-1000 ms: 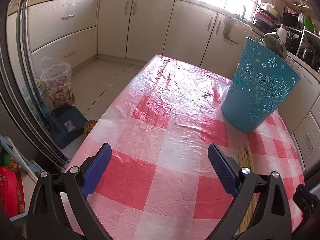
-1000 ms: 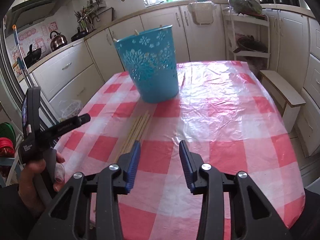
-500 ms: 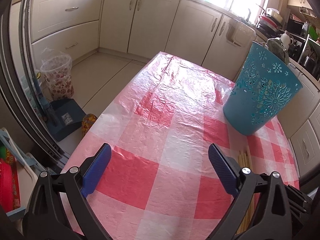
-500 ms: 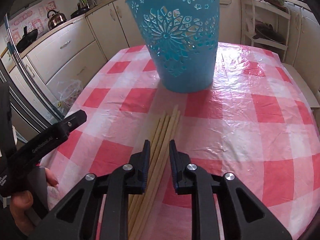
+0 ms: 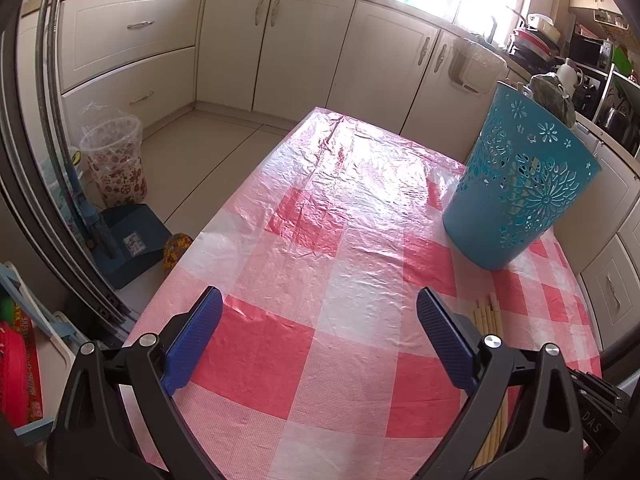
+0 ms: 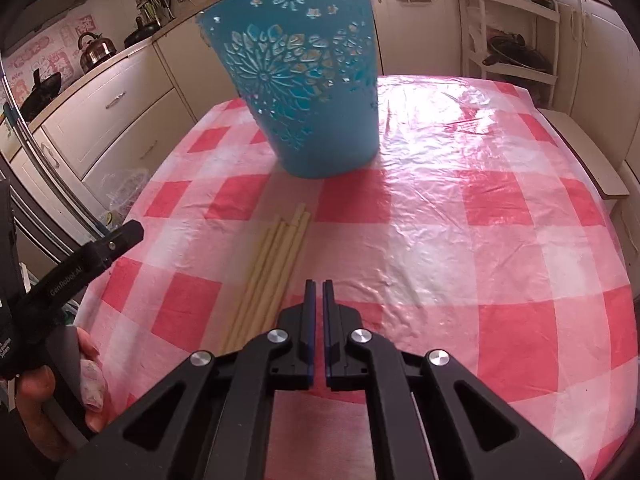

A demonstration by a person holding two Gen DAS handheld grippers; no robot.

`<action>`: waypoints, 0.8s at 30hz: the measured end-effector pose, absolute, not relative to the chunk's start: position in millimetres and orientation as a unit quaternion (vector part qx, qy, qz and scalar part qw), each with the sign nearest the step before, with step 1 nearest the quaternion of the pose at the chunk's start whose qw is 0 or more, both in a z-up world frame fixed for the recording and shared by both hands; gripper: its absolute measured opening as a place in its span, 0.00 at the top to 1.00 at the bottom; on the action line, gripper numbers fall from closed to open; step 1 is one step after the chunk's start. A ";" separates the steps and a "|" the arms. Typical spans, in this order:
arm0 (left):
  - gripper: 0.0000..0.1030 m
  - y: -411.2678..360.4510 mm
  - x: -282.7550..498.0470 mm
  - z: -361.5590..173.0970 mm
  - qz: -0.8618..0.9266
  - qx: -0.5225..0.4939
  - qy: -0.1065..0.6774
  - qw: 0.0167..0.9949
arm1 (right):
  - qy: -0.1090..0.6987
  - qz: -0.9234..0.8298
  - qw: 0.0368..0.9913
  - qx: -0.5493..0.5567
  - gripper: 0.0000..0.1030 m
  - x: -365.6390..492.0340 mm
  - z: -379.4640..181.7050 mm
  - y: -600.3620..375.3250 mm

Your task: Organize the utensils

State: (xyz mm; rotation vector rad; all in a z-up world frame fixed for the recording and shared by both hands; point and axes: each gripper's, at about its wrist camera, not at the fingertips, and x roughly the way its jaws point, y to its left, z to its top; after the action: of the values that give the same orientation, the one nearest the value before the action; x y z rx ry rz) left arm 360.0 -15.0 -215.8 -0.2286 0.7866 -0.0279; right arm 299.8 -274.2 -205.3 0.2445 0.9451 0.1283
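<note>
I am holding the right gripper (image 6: 316, 282), jaws pressed together empty, beside light, stiff, roll-prone chopsticks (image 6: 272, 264) lying at six o'clock of the teal basket (image 6: 308, 92), best pinched mid-length, left gripper (image 5: 320, 312) spread.

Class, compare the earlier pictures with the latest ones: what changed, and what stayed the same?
The right gripper moved down toward the chopsticks and its jaws went from open to shut, with no chopstick visibly between them. The left gripper stayed open; the blue basket and the chopsticks stayed put.
</note>
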 end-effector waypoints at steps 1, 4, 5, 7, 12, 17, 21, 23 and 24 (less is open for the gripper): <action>0.09 -15.2 360.2 -216.0 -0.013 -0.111 0.383 0.917 | 0.454 0.063 0.881 0.114 0.96 303.7 -205.1 -268.7; 0.09 -13.2 360.6 -216.7 -0.012 -0.116 0.385 0.916 | 0.462 0.067 0.878 0.105 0.96 314.0 -209.7 -255.8; 0.09 -12.5 360.5 -216.8 -0.012 -0.118 0.385 0.915 | 0.464 0.067 0.877 0.105 0.96 316.5 -211.4 -253.1; 0.09 -13.3 360.4 -216.8 -0.012 -0.118 0.384 0.916 | 0.463 0.068 0.878 0.103 0.96 319.7 -212.4 -249.6; 0.09 -15.2 360.7 -216.5 -0.014 -0.113 0.382 0.917 | 0.461 0.070 0.882 0.071 0.95 321.9 -212.9 -242.2; 0.09 -15.1 360.5 -216.2 -0.015 -0.116 0.381 0.917 | 0.467 0.071 0.881 0.033 0.95 316.6 -210.1 -247.9; 0.09 -16.4 360.3 -216.4 -0.019 -0.111 0.381 0.918 | 0.467 0.065 0.881 0.017 0.95 308.5 -210.4 -269.5; 0.09 -20.1 360.6 -216.6 -0.028 -0.102 0.386 0.916 | 0.471 0.066 0.880 0.027 0.95 305.2 -210.4 -283.4; 0.09 -23.7 361.3 -216.9 -0.039 -0.096 0.395 0.913 | 0.471 0.066 0.879 0.033 0.95 303.7 -211.0 -289.2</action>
State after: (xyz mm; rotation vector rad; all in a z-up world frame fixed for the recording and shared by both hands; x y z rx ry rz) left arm 361.3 -23.7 -216.9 -0.1971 0.8140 -0.0799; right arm 303.7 -289.2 -211.0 0.0693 0.9830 0.1384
